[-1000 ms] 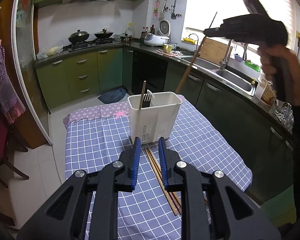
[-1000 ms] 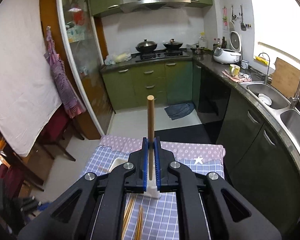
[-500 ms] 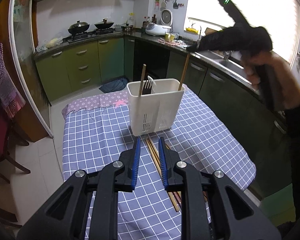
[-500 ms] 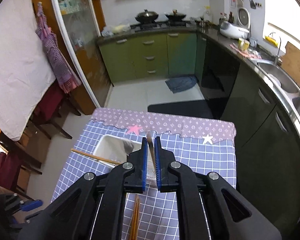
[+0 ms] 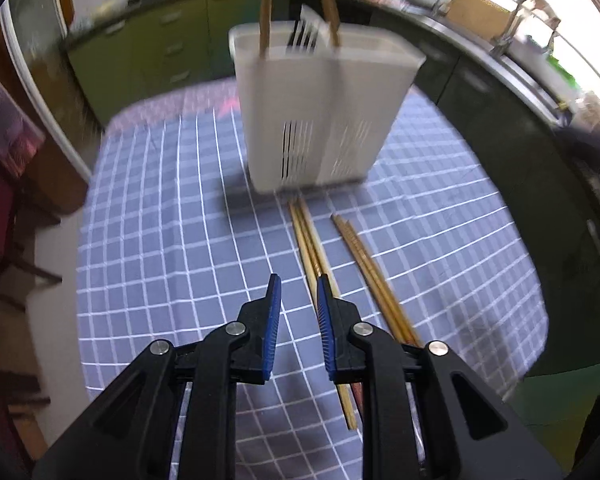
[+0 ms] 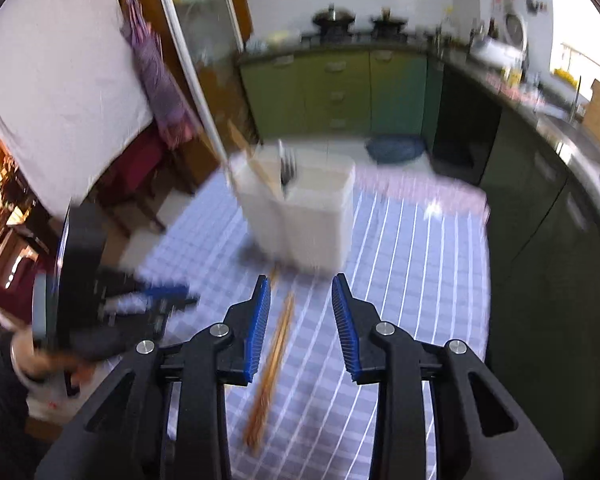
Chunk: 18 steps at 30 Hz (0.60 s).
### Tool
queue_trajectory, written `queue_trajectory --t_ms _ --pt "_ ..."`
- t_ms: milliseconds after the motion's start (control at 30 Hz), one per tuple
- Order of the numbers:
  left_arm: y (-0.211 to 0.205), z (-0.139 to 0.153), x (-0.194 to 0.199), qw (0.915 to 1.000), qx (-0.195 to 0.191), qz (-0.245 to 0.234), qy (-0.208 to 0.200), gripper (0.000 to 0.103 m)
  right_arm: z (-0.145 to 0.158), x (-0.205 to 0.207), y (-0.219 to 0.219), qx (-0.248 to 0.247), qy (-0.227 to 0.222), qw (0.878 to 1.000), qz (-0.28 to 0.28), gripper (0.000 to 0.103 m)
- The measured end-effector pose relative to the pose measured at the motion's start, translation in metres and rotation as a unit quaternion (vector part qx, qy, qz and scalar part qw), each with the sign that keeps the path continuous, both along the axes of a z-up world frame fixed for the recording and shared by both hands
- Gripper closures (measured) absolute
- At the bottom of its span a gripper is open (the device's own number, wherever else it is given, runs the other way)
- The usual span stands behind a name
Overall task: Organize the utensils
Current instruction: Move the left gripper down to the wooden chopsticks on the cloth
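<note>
A white slotted utensil holder (image 5: 320, 116) stands on the checked tablecloth, with two wooden chopsticks (image 5: 265, 8) and a fork (image 5: 305, 32) upright in it. Several loose chopsticks (image 5: 364, 264) lie on the cloth in front of it. My left gripper (image 5: 296, 300) is open and empty, low over the near ends of those chopsticks. In the right wrist view the holder (image 6: 300, 212) is ahead and loose chopsticks (image 6: 276, 356) lie below my right gripper (image 6: 300, 304), which is open and empty. The left gripper (image 6: 112, 304) shows at the left, blurred.
The table (image 5: 148, 240) carries a blue-and-white checked cloth with edges near on the left and right. Green kitchen cabinets (image 6: 332, 96) and a dark counter with a sink (image 5: 512, 44) surround it. A dark chair (image 6: 136, 176) stands off the table's far left.
My right gripper lowered its chopstick into the holder, let go and opened, then drew back low over the table. My left gripper moved forward and down toward the loose chopsticks.
</note>
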<state>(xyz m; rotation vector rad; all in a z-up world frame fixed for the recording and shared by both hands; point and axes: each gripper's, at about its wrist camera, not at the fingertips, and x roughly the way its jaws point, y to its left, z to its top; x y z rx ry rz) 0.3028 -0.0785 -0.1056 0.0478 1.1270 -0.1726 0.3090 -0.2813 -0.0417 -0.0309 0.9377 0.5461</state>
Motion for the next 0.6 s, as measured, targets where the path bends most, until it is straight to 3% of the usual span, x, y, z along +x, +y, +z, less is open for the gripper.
queue_trajectory --t_ms 133,267,600 --pt "-0.010 -0.032 0.021 0.9984 0.005 0.015 0.055 0.085 -0.050 0.002 -0.021 0.003 0.047 0.999 -0.015 0.071" --pt "-0.016 -0.052 0.034 0.9963 0.024 0.026 0.079 0.085 -0.074 0.002 -0.040 0.011 0.070 0.997 -0.029 0.071" --pt "-0.019 -0.073 0.047 0.9926 0.034 0.037 0.110 0.085 -0.093 0.004 -0.059 0.027 0.090 0.995 -0.033 0.070"
